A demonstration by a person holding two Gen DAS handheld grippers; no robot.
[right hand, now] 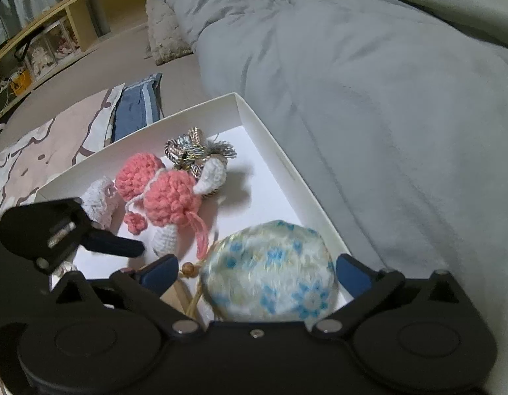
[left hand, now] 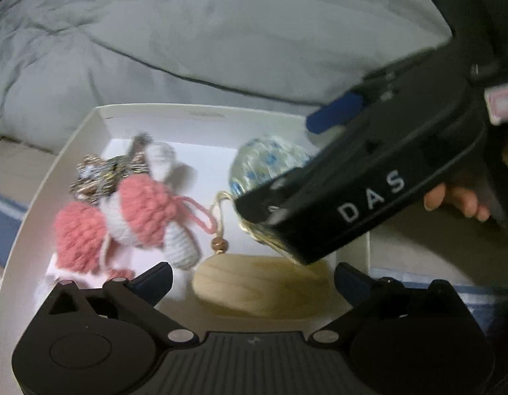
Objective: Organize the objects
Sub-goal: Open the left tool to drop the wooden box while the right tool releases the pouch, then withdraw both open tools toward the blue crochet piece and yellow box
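A white box (left hand: 72,151) holds a pink and white crochet toy (left hand: 138,217), a metallic tassel bundle (left hand: 96,177), a blue-flowered pouch (left hand: 267,161) and an oval wooden piece (left hand: 260,286). My left gripper (left hand: 254,276) hangs open above the wooden piece, its pads clear of it. In the right wrist view the pouch (right hand: 270,270) lies between the fingers of my right gripper (right hand: 257,270), which stands open with small gaps on both sides. The right gripper's blue finger (left hand: 333,115) shows over the box's far right corner. One left finger (right hand: 122,247) reaches in near the crochet toy (right hand: 168,197).
A rumpled grey duvet (right hand: 369,98) rises right behind the box (right hand: 280,151). A patterned rug (right hand: 49,144) and a blue mat (right hand: 135,108) lie on the floor to the left, with a low shelf (right hand: 40,42) beyond. A person's fingers (left hand: 458,204) hold the right gripper.
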